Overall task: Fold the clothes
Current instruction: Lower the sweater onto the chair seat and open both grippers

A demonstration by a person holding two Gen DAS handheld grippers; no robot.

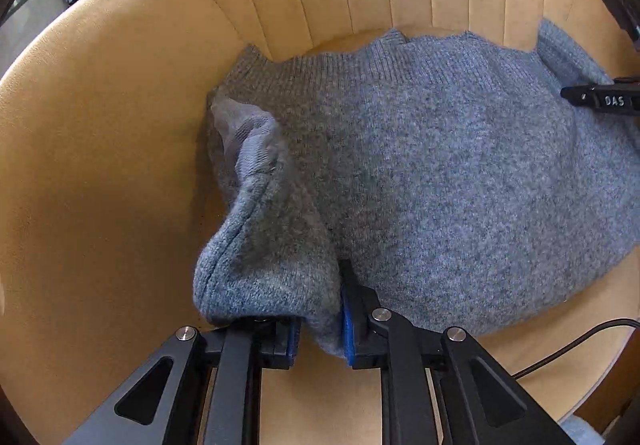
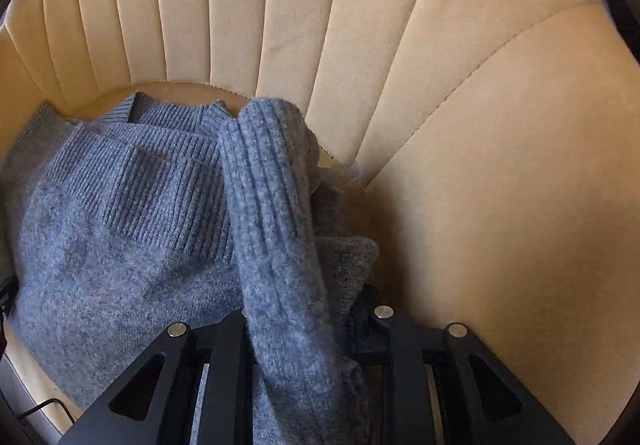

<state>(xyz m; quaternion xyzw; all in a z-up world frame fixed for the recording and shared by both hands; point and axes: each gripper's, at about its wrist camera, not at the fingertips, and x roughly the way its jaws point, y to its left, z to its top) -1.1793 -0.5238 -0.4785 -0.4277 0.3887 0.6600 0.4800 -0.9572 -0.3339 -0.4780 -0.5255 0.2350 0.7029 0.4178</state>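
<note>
Sweater (image 1: 440, 185) folds pinched by both hand-held grippers (image 1: 320, 329) (image 2: 300, 325).

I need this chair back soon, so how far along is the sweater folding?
Partly done. The grey sweater lies fairly flat on the tan chair, ribbed hem toward the backrest. In hand: the left gripper pinches a lifted fold of knit at the near edge, and the right gripper grips a ribbed sleeve draped over the body. Left: lay both parts across and fold the body into a compact stack.
</note>
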